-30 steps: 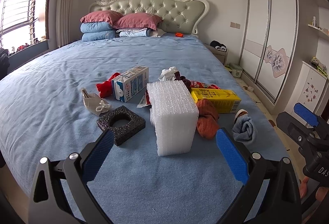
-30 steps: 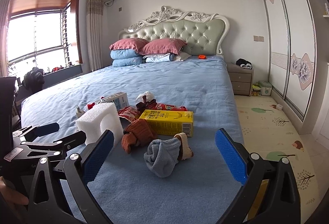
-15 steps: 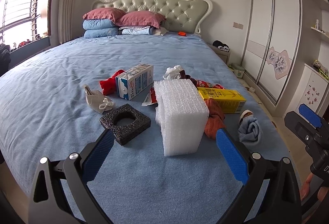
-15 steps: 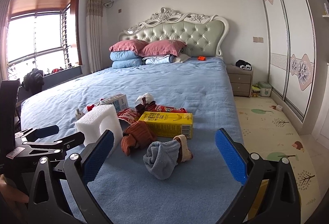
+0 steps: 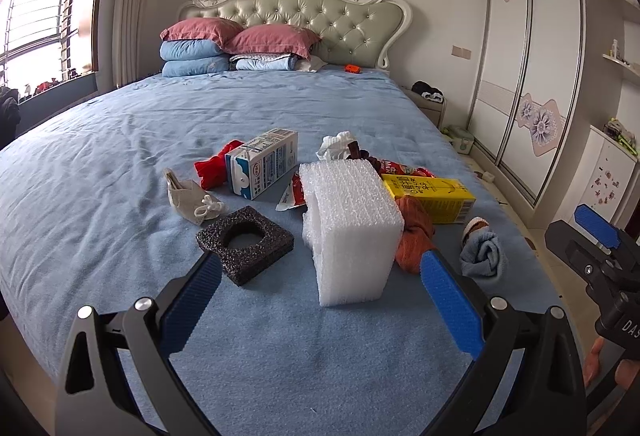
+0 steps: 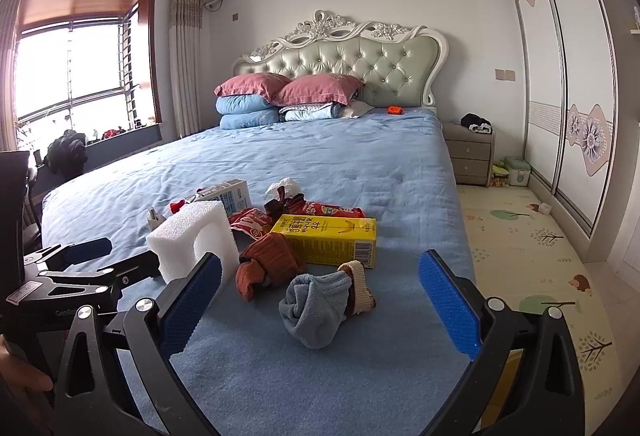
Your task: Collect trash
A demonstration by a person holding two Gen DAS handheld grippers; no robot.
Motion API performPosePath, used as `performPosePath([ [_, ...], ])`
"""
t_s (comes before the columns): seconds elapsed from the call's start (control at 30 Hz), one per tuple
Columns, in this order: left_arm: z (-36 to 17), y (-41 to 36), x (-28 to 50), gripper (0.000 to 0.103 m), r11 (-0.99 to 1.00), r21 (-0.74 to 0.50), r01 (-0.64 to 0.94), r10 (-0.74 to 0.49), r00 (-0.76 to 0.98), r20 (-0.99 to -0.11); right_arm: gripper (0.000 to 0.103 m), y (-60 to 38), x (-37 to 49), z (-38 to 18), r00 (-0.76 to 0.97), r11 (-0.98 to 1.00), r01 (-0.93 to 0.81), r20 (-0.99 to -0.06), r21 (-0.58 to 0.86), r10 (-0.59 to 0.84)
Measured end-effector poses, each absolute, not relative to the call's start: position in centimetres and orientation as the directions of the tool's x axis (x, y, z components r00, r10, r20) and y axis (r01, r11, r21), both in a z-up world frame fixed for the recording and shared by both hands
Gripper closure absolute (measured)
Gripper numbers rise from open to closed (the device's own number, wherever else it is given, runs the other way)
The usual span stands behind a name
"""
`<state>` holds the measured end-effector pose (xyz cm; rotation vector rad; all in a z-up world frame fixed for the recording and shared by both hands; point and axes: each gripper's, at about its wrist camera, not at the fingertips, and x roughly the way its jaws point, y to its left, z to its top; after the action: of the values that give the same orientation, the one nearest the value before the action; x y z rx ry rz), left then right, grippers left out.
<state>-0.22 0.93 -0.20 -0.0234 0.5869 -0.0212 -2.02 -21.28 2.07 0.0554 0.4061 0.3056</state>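
Trash lies heaped on the near end of a blue bed (image 5: 120,163). A white foam block (image 5: 352,232) stands upright just ahead of my left gripper (image 5: 320,300), which is open and empty. Left of the block lies a black foam square with a round hole (image 5: 246,242). Behind are a blue-white milk carton (image 5: 262,161), a yellow carton (image 5: 430,193), red wrappers (image 5: 294,191), a crumpled tissue (image 5: 336,143) and a used face mask (image 5: 192,195). My right gripper (image 6: 320,300) is open over a rolled blue sock (image 6: 316,308), with a rust-brown sock (image 6: 268,264) beyond.
Pillows and folded quilts (image 5: 236,47) are stacked at the padded headboard (image 5: 304,15). A small orange object (image 5: 352,68) lies near them. A nightstand (image 6: 468,151) and sliding wardrobe (image 6: 568,75) stand to the right, beside a play mat floor (image 6: 520,236). A window (image 6: 72,71) is to the left.
Both grippers have edged forward and lifted slightly, so the trash heap sits a little closer and lower in view. Nothing was picked up; both stay open.
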Motion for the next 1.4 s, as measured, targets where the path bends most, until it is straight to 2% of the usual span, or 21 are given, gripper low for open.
performPosePath([
  [0.2, -0.2, 0.9, -0.3, 0.004, 0.999, -0.031, 0.016, -0.031, 0.823, -0.567, 0.008, -21.1, -2.1, 2.0, 0.871, 0.951, -0.290, -0.381, 0.111, 0.310],
  [0.53, -0.1, 0.8, 0.0, 0.004, 0.996, -0.083, 0.025, -0.065, 0.844, -0.532, 0.008, -21.1, -1.9, 1.7, 0.865, 0.947, -0.295, -0.387, 0.126, 0.321],
  [0.83, -0.5, 0.1, 1.3, 0.004, 0.997, -0.068, 0.021, -0.055, 0.840, -0.540, 0.008, -21.4, -1.8, 1.8, 0.870, 0.950, -0.287, -0.380, 0.126, 0.313],
  [1.0, -0.5, -0.3, 2.1, 0.004, 0.999, -0.031, -0.020, 0.000, 0.844, -0.536, 0.008, -21.6, -1.5, 1.8, 0.864, 0.950, -0.286, -0.393, 0.129, 0.313],
  [1.33, -1.0, -1.1, 4.9, 0.004, 0.999, -0.040, -0.001, -0.022, 0.826, -0.564, 0.008, -21.4, -1.3, 1.9, 0.869, 0.955, -0.282, -0.395, 0.097, 0.297],
  [1.4, -1.1, -1.2, 5.2, 0.004, 1.000, -0.019, -0.020, 0.006, 0.823, -0.568, 0.008, -21.3, -1.1, 1.8, 0.866, 0.954, -0.285, -0.402, 0.094, 0.298],
])
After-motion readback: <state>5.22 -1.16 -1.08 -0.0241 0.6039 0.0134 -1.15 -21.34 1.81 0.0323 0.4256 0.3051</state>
